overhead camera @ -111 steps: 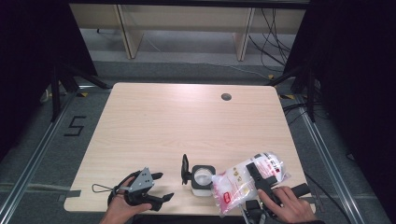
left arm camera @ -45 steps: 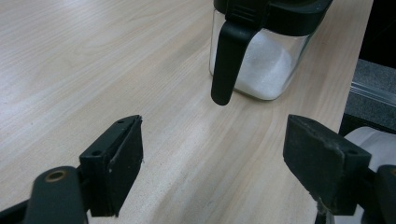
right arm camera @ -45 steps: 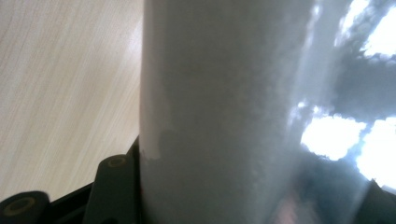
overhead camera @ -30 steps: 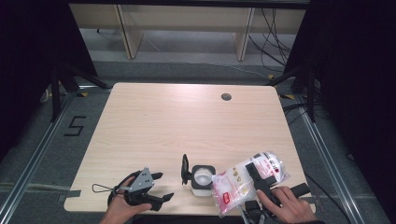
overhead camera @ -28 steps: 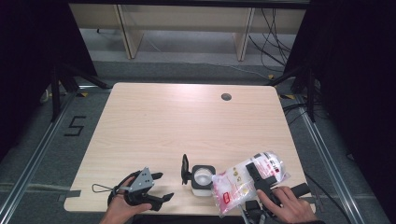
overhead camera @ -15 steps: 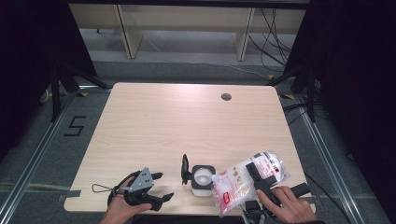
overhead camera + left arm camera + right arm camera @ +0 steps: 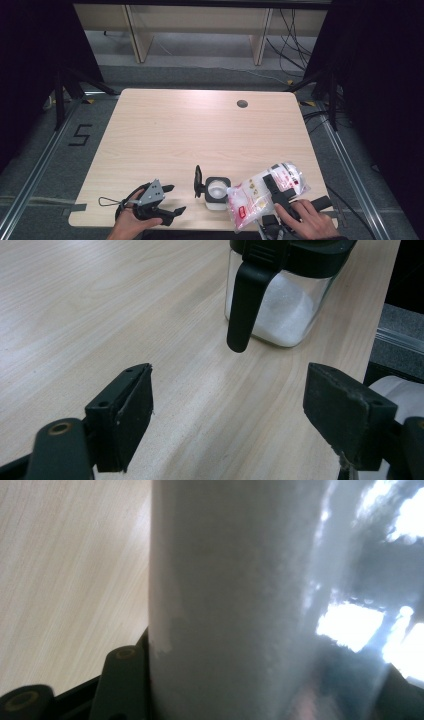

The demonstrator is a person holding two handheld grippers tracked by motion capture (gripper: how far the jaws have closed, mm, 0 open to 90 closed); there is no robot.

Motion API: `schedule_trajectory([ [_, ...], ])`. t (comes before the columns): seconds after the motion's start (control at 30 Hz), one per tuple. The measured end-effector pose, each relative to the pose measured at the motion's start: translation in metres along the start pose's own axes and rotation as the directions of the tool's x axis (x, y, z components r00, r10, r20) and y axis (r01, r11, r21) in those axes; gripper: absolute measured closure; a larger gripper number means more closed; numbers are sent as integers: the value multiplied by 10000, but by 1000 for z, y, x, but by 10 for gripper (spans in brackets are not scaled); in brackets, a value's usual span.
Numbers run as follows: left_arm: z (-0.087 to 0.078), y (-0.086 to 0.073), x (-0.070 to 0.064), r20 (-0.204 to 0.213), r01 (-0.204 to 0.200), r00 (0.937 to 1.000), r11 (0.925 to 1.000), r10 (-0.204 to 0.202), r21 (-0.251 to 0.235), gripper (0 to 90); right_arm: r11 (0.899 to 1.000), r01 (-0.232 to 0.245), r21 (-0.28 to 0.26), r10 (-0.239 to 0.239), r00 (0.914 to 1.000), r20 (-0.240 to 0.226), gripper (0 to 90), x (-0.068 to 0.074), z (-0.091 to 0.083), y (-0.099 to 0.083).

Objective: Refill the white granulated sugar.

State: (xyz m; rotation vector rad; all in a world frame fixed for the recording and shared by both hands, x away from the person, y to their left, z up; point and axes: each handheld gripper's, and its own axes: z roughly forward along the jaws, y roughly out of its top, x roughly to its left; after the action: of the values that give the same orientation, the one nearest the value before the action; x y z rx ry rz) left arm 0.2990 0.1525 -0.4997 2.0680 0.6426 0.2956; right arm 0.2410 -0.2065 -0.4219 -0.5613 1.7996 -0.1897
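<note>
one jar (image 7: 218, 189), one bag (image 7: 262, 192), two grippers, all at the near edge of the table (image 7: 200, 130). my left gripper (image 7: 167, 201) sits near the front left of the table with its jaws spread wide and nothing between them; in the left gripper view the jar (image 7: 280, 305) stands just ahead, clear glass with white grains inside and a black lid flipped up. my right gripper (image 7: 272, 187) is clamped on the bag, tilted just beside the jar's right side; in the right gripper view the bag (image 7: 260, 600) fills the space between my jaws. compared with a moment ago, nothing has moved that i can see.
</note>
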Motion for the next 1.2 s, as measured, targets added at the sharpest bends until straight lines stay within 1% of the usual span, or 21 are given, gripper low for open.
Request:
schedule_trajectory([
  [0.03,1,0,-1,82,153,9999,9998,-152,-159,198,10000,-9,-7,9,10000,17,460,0,0,0],
  [0.1,1,0,-1,68,162,9998,9997,-161,-156,198,10000,-37,49,37,10000,-9,460,0,0,0],
  [0.13,0,0,0,-13,-29,10000,10000,29,3,198,10000,6,9,-6,10000,-24,460,0,0,0],
  [0.23,0,0,1,-23,-105,9999,9999,105,-44,198,10000,16,4,-16,10000,-20,460,0,0,0],
  [0.47,-1,0,0,-14,-79,10000,10000,79,-51,199,10000,43,57,-43,10000,2,461,0,-1,0],
  [0.5,0,0,-1,38,46,10000,9999,-45,-155,198,10000,0,30,0,10000,6,461,0,-1,0],
  [0.57,-1,1,1,22,-200,9998,9998,200,-49,199,10000,77,-30,-77,10000,17,461,-1,-1,-1],
  [0.63,0,0,0,-28,95,10000,9999,-95,-56,198,10000,-37,1,37,10000,17,462,0,-1,0],
  [0.7,0,1,0,70,-89,9999,9998,90,-165,198,10000,-66,-70,67,10000,66,462,0,-1,-1],
  [0.73,0,0,-1,34,164,9999,9997,-163,-161,198,9998,-152,-94,153,9999,64,463,0,-1,-1],
  [0.8,-1,0,0,-8,8,10000,10000,-8,-61,198,10000,-19,-29,19,10000,41,464,-1,-1,-1],
  [0.83,0,0,0,89,8,10000,9998,-6,-206,198,9999,-123,-87,123,9999,63,465,0,-1,-1],
  [0.9,0,0,0,59,-15,10000,9999,16,-159,198,9997,-229,-88,229,9997,75,468,0,-1,-1],
  [0.93,0,0,0,-11,114,9999,9999,-114,-84,198,9998,-190,-87,190,9998,44,469,0,-1,-1],
  [0.97,-1,0,0,-29,9,10000,10000,-9,-55,198,10000,-60,-72,60,10000,51,470,0,-1,-1],
  [1.0,0,0,-1,67,81,9999,9998,-79,-200,198,9999,-84,-81,84,10000,44,472,0,-1,-1],
  [1.03,0,0,0,57,-54,10000,9999,55,-163,198,9994,-252,-250,254,9996,92,474,1,0,-1],
  [1.07,0,0,-1,8,169,9999,9998,-169,-127,198,9994,-260,-211,261,9996,50,478,1,0,-1],
  [1.1,-1,0,0,-29,2,10000,10000,-2,-16,198,9994,-276,-213,277,9996,60,480,1,0,-1],
  [1.13,0,0,-1,-3,152,9999,9998,-152,-113,198,9995,-288,-114,288,9996,-16,483,0,-1,-1],
  [1.2,0,0,0,78,-99,9999,9998,100,-171,199,9994,-326,-150,325,9994,-88,487,0,-1,-1],
])
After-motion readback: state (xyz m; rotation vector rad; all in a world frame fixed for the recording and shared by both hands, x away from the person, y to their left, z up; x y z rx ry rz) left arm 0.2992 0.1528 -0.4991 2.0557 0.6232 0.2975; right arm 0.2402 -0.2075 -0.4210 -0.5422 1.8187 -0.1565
